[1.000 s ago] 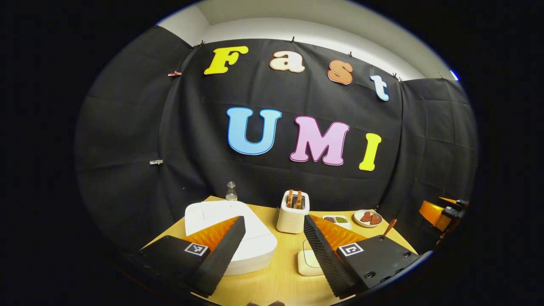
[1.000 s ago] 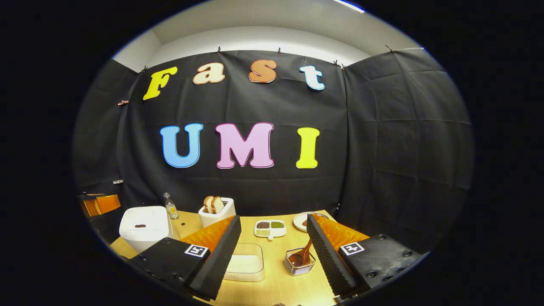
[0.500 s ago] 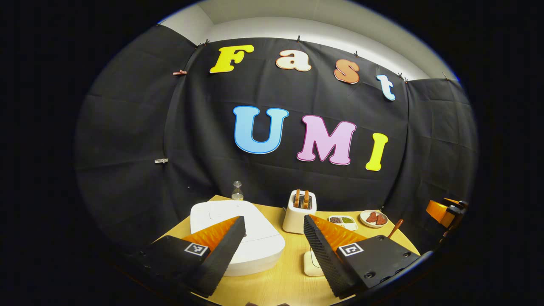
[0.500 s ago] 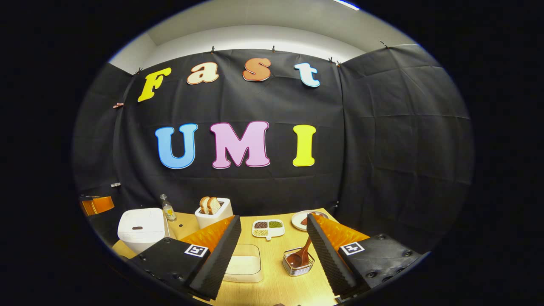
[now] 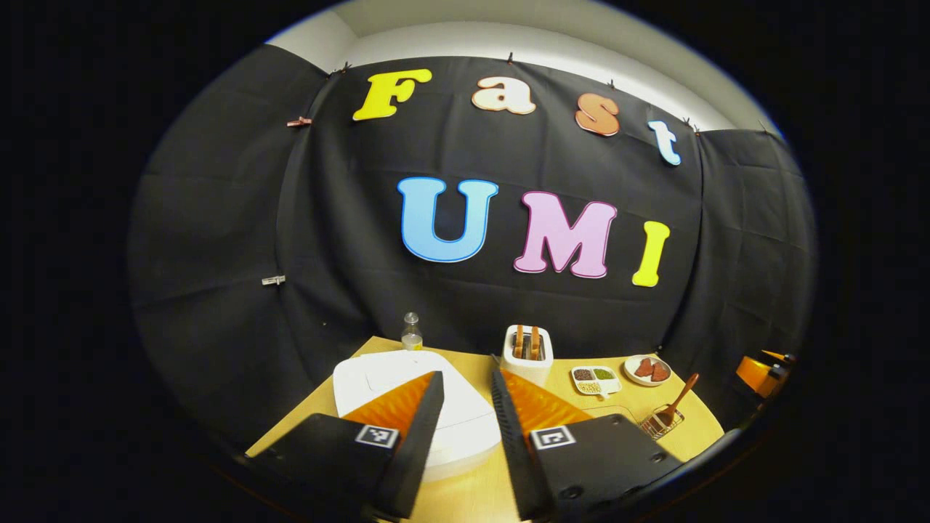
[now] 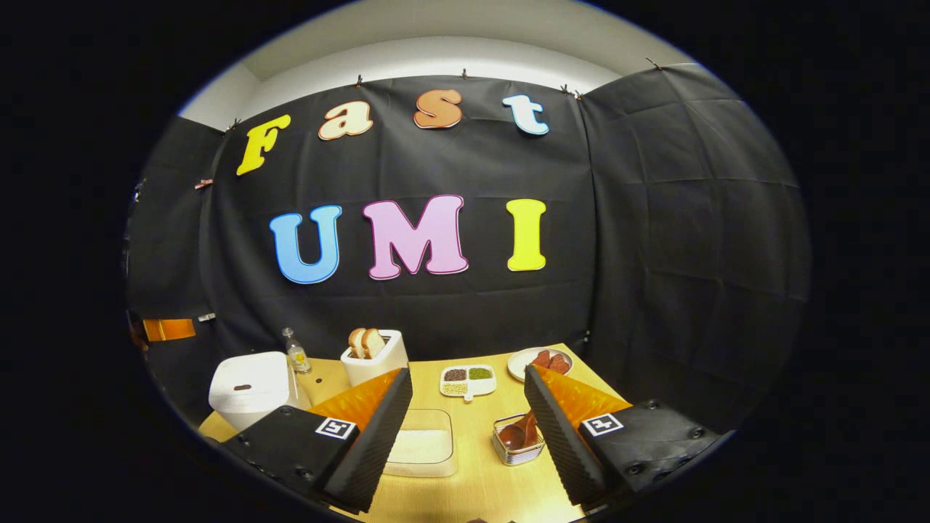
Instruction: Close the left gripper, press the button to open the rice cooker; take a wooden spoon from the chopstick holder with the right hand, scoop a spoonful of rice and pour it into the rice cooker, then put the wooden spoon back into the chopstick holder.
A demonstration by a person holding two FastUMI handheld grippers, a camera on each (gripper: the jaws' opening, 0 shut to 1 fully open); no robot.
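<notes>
1. On the left side of the table [image 6: 479, 494], the rice cooker [image 6: 249, 386] is sitting with its lid down; it is looking like a bulky, hard-shelled appliance that will stay put under a push, so I judge the button is the only place to press, with the fingertips brought together first. A dark mark on its front face may be that button, though it is too small to be sure.
2. Just above the cooker's lid, seen in the left gripper view, the left gripper [image 5: 465, 428] is hanging with its jaws narrowed to a slim gap, not quite touching, and holding nothing.
3. Behind the cooker, a small bottle [image 6: 294, 356] is standing, and beside it a toaster [image 6: 373, 359] is holding two slices of bread upright.
4. Between the fingers of the right gripper [image 6: 468, 428], a clear tub [image 6: 421, 450] is lying low on the table, holding a shallow white layer that I take for the rice; loose grains will be spilling easily from a tilted spoon.
5. Further back, a divided dish [image 6: 466, 380] is holding three kinds of grains or beans, one per compartment.
6. Right of the tub, the wire chopstick holder [image 6: 516, 444] is holding the wooden spoon [image 6: 522, 433], bowl down, handle leaning up towards the right finger. The spoon is looking light, stiff and smooth; I would be taking it by the upper handle.
7. At the far right, a plate [image 6: 541, 362] is carrying a few reddish-brown pieces.
8. The right gripper's jaws are standing wide apart, gripping nothing.
</notes>
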